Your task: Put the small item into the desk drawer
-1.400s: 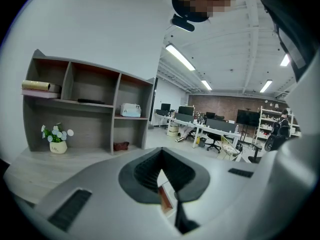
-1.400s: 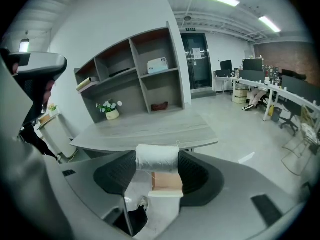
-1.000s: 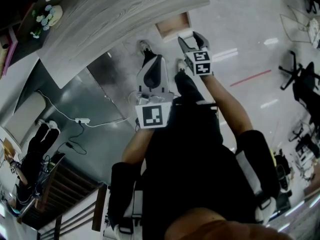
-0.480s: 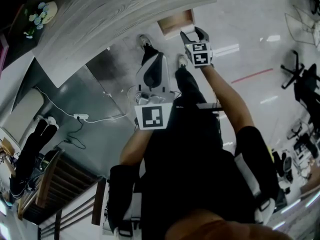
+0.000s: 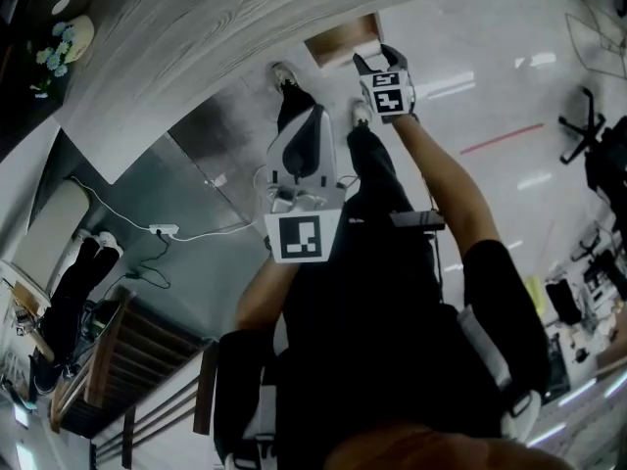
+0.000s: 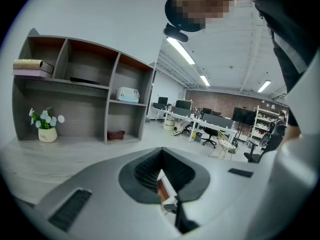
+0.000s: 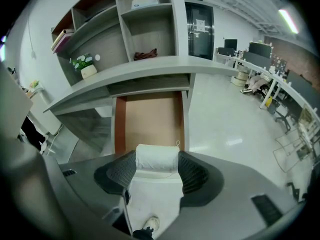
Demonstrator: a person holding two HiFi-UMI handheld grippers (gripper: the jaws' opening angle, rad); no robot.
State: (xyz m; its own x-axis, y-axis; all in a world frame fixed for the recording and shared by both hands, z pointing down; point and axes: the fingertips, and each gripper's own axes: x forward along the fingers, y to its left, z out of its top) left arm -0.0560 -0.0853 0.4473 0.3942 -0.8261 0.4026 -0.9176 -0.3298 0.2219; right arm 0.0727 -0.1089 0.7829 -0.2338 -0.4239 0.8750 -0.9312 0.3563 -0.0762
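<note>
Soft white cloth roll (image 7: 157, 159) was clamped in R gripper (image 7: 157, 173). Smooth brown drawer (image 7: 150, 116) was seen at 12 o'clock, its near end hidden by the jaws. L gripper (image 6: 162, 180) was held closed, empty.

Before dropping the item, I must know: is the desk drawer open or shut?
Open: the drawer sticks out from under the desk, its brown bottom showing.

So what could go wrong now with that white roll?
1. The white roll in the right gripper seems to hang short of the open drawer, with floor under it. If it's let go now, it may land on the floor.
2. A loose thread sticks out of the roll and might catch on the gripper, so it drops crooked.
</note>
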